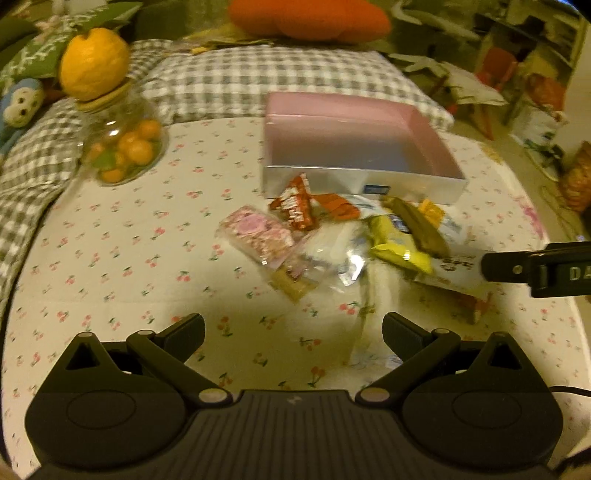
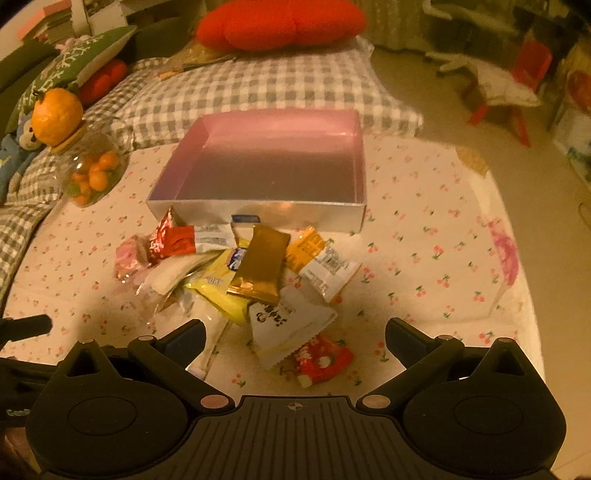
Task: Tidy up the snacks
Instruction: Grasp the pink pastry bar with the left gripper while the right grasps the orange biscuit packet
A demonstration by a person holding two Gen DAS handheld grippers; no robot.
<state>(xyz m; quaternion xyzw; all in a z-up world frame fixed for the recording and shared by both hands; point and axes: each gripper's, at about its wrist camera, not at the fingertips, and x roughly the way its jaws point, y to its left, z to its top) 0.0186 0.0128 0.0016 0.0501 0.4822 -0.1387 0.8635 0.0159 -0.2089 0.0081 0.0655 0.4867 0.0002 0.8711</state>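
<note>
Pink-lined box [image 2: 266, 166] with silver outer walls sits open on the cherry-print tablecloth [image 2: 424, 266], nothing visible inside it. Snack pile [image 2: 240, 273] lies just in front of the box's near wall, all packets outside the box.

Pile contents, right wrist view: gold packet [image 2: 260, 264] on top, overlapping a yellow packet [image 2: 218, 291]; white packet with black script [image 2: 286, 326] nearest the camera; red packet [image 2: 319, 360] touching its lower edge; orange-and-white packet [image 2: 321, 262] to the right; red-and-silver wrapper [image 2: 171, 240] and pink packet [image 2: 127, 258] to the left, the wrapper touching the box wall.

Right gripper [image 2: 295, 334]: jaws spread wide, holding nothing, hovering over the near edge of the pile with the white and red packets between the fingers.

Left gripper [image 1: 293, 330]: jaws also spread wide, nothing held, over bare cloth short of the pile. Left view is motion-blurred, so packet detail is poor there.

Glass jar [image 2: 92, 173] of small oranges, an orange fruit [image 2: 57, 114] on its lid, stands left of the box, well apart. Grey checked cushion [image 2: 258, 88] and red cushion [image 2: 280, 22] behind.
</note>
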